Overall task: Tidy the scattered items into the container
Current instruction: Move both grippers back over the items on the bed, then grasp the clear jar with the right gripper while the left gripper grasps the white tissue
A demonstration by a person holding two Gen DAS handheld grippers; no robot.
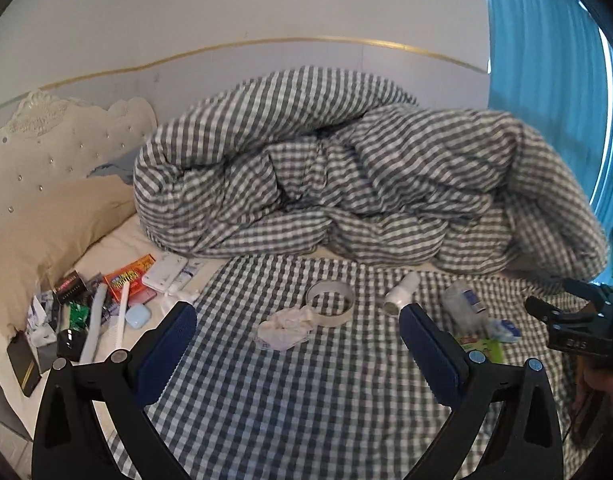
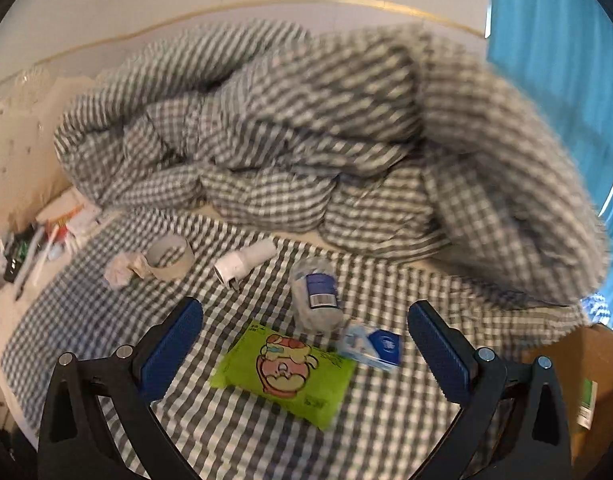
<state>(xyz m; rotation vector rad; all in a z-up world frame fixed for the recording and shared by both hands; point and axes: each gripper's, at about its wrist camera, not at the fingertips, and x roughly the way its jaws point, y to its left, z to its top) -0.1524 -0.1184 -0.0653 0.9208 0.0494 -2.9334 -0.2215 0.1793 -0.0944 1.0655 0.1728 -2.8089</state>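
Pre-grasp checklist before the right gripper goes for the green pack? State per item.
1. Right gripper open and holding nothing: ok.
2. Green pack lined up between the fingers, lying flat on the checked sheet: ok.
3. Clearance around the pack: not ok; the small blue-and-white box sits at its far right corner and the crumpled plastic bottle lies just beyond.
4. Left gripper open and out of the way, over the crumpled tissue and tape roll: ok.
5. Container reachable: cannot tell; only a corner of a cardboard box shows at the right edge.
6. Image sharpness: not ok; the right wrist view is motion-blurred.
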